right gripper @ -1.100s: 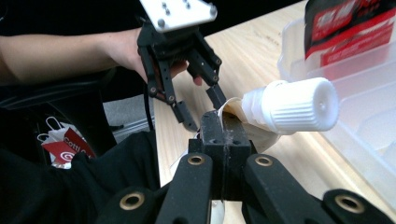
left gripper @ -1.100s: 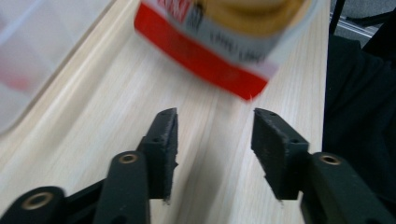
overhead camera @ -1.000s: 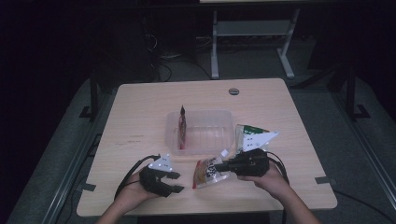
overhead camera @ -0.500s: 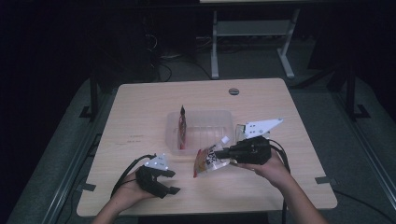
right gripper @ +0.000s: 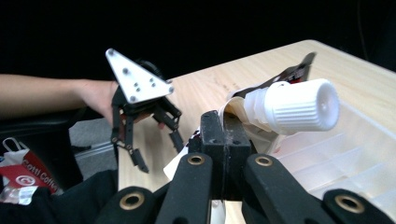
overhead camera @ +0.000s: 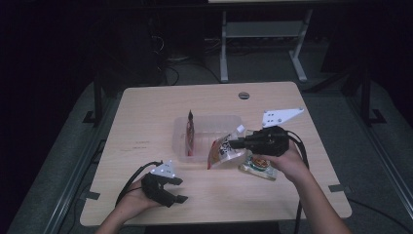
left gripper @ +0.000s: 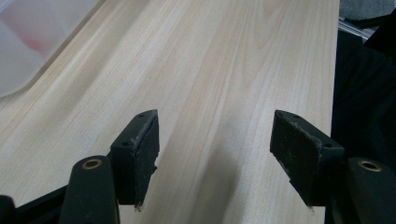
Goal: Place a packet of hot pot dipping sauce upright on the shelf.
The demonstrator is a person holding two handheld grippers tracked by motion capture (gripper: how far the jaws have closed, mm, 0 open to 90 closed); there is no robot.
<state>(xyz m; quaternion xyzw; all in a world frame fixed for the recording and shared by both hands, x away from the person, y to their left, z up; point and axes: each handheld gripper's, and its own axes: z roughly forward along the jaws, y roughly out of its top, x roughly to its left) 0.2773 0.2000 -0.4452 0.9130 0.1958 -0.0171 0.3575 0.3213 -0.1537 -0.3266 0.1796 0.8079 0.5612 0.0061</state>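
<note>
My right gripper [overhead camera: 237, 143] is shut on the top edge of a spouted pouch [overhead camera: 223, 152] with a white screw cap [right gripper: 299, 108]. It holds the pouch off the table at the front right corner of a clear plastic bin [overhead camera: 229, 123]. In the right gripper view its jaws [right gripper: 224, 128] pinch the pouch just beside the spout. A dark red pouch [overhead camera: 190, 130] stands upright in the bin's left part. My left gripper [overhead camera: 176, 189] rests near the table's front left; its jaws have just been opening and stand open [left gripper: 215, 154] over bare wood with nothing between them.
A clear packet with orange-brown contents [overhead camera: 258, 166] lies on the table under my right hand. The bin's wall [left gripper: 23, 46] shows at the upper left of the left gripper view. A red printed bag [right gripper: 23, 179] sits off the table's near side.
My right gripper has lifted the spouted pouch up and away from the front of the table toward the bin. The left hand has stayed put, its jaws now wider apart.
</note>
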